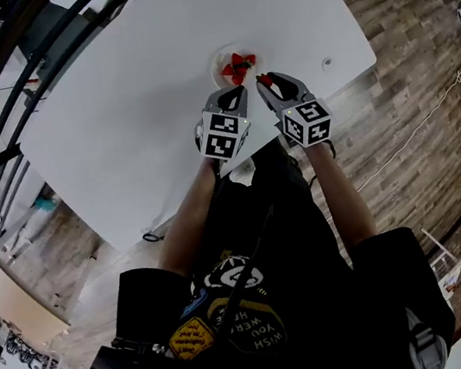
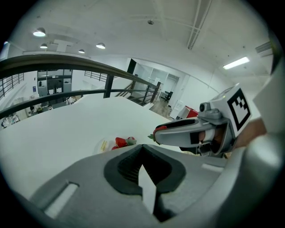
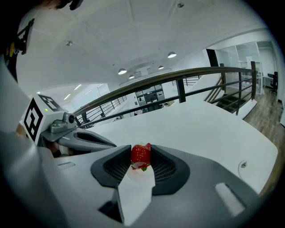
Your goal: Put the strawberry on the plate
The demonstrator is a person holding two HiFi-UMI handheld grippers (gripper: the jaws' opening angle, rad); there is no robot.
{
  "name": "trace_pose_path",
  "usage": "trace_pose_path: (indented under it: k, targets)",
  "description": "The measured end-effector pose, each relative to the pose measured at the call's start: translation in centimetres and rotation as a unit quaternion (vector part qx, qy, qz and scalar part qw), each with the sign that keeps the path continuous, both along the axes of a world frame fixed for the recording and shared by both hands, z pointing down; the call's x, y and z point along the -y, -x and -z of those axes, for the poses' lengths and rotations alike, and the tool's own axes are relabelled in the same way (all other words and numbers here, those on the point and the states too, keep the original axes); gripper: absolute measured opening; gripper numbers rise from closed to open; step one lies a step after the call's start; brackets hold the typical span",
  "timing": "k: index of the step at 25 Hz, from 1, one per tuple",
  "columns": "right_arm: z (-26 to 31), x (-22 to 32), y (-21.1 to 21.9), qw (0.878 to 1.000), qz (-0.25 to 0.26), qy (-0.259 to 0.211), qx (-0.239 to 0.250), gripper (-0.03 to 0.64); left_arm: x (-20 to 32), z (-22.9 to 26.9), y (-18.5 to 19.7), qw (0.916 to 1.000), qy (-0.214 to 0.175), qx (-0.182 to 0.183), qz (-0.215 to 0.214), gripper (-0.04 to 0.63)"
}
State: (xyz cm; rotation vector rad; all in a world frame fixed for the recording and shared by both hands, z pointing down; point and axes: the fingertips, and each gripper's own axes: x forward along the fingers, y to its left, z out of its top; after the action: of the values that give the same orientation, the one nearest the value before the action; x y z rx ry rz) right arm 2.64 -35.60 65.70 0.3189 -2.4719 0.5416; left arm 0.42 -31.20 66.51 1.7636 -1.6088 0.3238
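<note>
Clamping a strawberry (image 3: 140,155) between its jaws, the right gripper (image 1: 267,82) hangs just beside the plate (image 1: 216,61), at its near right edge. The plate lies on a table (image 1: 113,111) and bears more berries (image 1: 237,68). The left gripper (image 1: 238,92), jaws together and empty, sits by the plate's near edge.

The left gripper (image 2: 142,149) hides perhaps half of the plate (image 2: 101,144).
</note>
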Motion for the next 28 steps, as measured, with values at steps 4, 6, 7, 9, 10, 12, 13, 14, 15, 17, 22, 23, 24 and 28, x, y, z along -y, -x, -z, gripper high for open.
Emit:
trace_pose_path:
  k: [4,6,7,9,10,12,13,14,15,17,22,23,24,28]
  targets:
    - [-1.3,0.0,0.6,1.0,0.012,-0.002,-0.012,0.138,0.0,-0.5,0.5,1.0,0.005,0.001,0.006,0.002]
    - [-2.2,0.0,0.8,1.0,0.019,-0.001,-0.021,0.138,0.0,-1.1,0.7,0.9999,0.007,0.0,0.008,0.002]
    - [-2.7,-0.1,0.9,0.999,0.023,0.002,-0.025,0.138,0.0,-1.4,0.9,0.9999,0.008,-0.002,0.01,0.002]
    - [-3.4,-0.3,1.2,0.999,0.032,0.009,-0.03,0.138,-0.1,-1.5,1.4,0.9998,0.009,-0.005,0.017,0.002]
    - [-3.8,-0.5,1.4,0.999,0.037,0.009,-0.034,0.138,-0.1,-1.5,1.7,0.9997,0.01,-0.006,0.021,0.002]
    - [-4.6,-0.6,1.4,0.998,0.047,0.007,-0.044,0.138,-0.1,-1.8,2.0,0.9996,0.012,-0.006,0.026,0.002]
    - [-4.8,-0.6,1.4,0.998,0.05,0.007,-0.048,0.138,-0.1,-2.0,2.1,0.9995,0.013,-0.005,0.028,0.002]
    - [-5.0,-0.6,1.4,0.997,0.051,0.006,-0.05,0.138,-0.1,-2.1,2.2,0.9994,0.015,-0.005,0.029,0.002]
    - [-5.2,-0.5,1.5,0.997,0.053,0.005,-0.053,0.138,-0.1,-2.2,2.3,0.9994,0.017,-0.005,0.03,0.002]
    - [-5.5,-0.3,1.7,0.997,0.057,0.002,-0.059,0.138,0.1,-2.4,2.4,0.9993,0.019,-0.008,0.031,0.002]
    - [-6.5,-0.2,2.0,0.994,0.074,0.0,-0.079,0.138,0.3,-2.8,2.4,0.9989,0.021,-0.022,0.036,0.002]
    - [-6.7,-0.3,2.0,0.993,0.078,-0.001,-0.083,0.138,0.4,-2.8,2.4,0.9989,0.021,-0.022,0.036,0.002]
    - [-6.9,-0.3,1.9,0.993,0.083,-0.003,-0.087,0.138,0.5,-2.8,2.5,0.9988,0.021,-0.022,0.037,0.002]
    - [-7.9,-0.4,1.9,0.99,0.095,-0.007,-0.102,0.138,0.6,-3.3,2.7,0.9985,0.024,-0.028,0.041,0.002]
